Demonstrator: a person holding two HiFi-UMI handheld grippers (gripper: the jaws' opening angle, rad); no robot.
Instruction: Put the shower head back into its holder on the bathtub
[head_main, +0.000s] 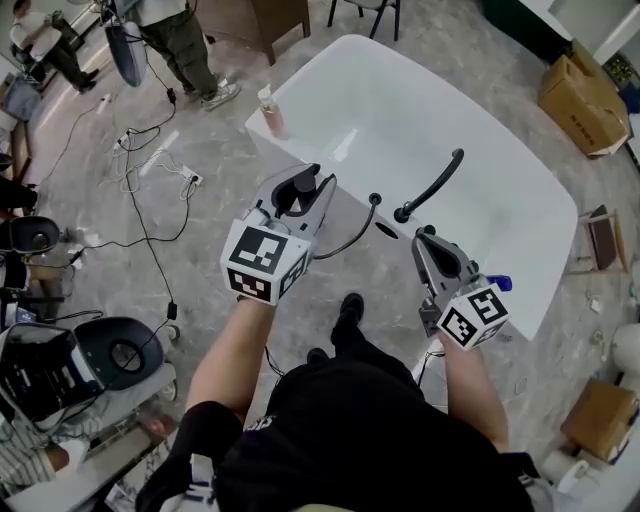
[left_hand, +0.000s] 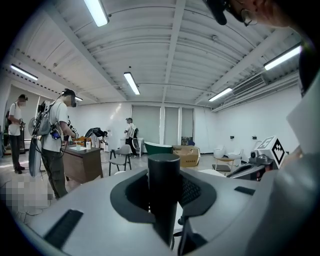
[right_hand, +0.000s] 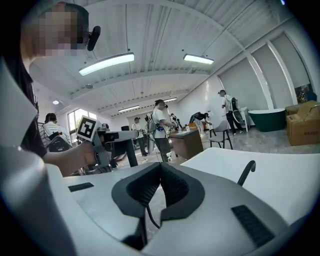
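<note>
Gripping black shower head (left_hand: 164, 187) upright: left gripper (head_main: 300, 192), jaws clamped on its handle, outside white bathtub (head_main: 480, 230), near rim. Black hose (head_main: 351, 243) curves below toward rim. Right gripper (head_main: 428, 240) jaws together, nothing between; close to curved black faucet (head_main: 432, 185) and dark oval opening (head_main: 387, 230) on rim.

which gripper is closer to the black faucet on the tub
Right. The right gripper is just below the base of the black faucet in the head view; the left gripper, holding the shower head, is farther off to its left.
</note>
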